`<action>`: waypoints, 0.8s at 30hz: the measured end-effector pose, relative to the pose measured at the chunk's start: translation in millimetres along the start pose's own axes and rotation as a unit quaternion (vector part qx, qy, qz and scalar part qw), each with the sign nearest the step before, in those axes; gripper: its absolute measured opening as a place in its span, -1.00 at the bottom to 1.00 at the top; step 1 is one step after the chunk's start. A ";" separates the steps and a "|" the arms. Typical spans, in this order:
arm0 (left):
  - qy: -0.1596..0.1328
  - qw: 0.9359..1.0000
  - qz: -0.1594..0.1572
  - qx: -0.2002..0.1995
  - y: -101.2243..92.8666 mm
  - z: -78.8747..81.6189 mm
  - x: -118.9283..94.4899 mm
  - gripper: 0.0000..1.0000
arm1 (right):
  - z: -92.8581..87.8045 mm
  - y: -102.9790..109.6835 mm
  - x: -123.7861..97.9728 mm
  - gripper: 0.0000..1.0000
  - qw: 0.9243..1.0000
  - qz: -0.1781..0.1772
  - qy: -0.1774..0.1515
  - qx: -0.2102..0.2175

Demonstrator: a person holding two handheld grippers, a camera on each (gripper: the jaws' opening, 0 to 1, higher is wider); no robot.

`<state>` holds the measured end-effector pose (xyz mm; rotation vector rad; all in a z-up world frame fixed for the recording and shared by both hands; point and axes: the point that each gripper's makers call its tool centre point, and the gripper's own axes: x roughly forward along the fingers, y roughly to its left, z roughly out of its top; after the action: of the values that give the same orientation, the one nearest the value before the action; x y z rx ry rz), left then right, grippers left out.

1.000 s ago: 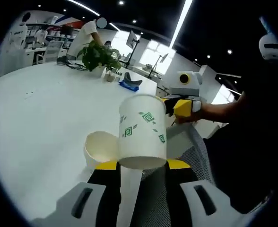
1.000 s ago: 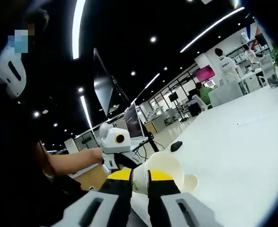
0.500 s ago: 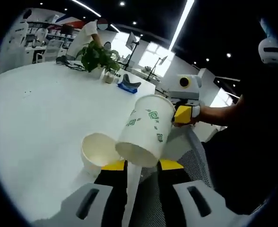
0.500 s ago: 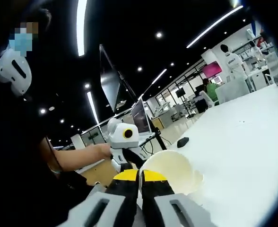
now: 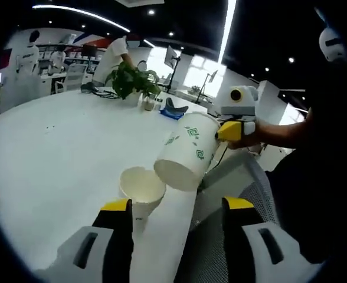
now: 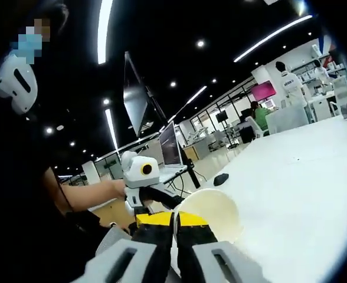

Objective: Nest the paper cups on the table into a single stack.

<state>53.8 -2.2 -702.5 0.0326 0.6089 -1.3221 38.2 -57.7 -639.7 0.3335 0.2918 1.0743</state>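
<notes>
Right tongs (image 6: 173, 219) clenched on rim of printed cup (image 5: 187, 151), tilted over 1 plain cup (image 5: 141, 188) on white surface (image 5: 55, 153). Left tongs (image 5: 176, 206) released, flanking plain cup.

A printed paper cup (image 5: 188, 158) tilts in front of a plain cup (image 5: 141, 190) standing on the counter (image 5: 55, 159), hiding the far right part of that cup's rim. The plain cup's base drops out of sight behind the left hand-held gripper (image 5: 178, 207). In the right gripper view, the right hand-held gripper (image 6: 173, 221) covers the near wall of the cup (image 6: 212, 213), and the cup's lower body is hidden. Small items beside the potted plant (image 5: 132, 81) are too blurred to name.
</notes>
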 end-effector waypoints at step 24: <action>-0.050 0.994 0.094 0.029 8.6 -3.6 -22.2 0.97 | -28.6 -38.8 19.9 -1.00 0.980 -0.056 0.148 -0.121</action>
<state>57.7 21.3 -698.6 0.0683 0.4702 -1.1507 67.2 -53.3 -682.8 -0.0636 0.4350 1.0336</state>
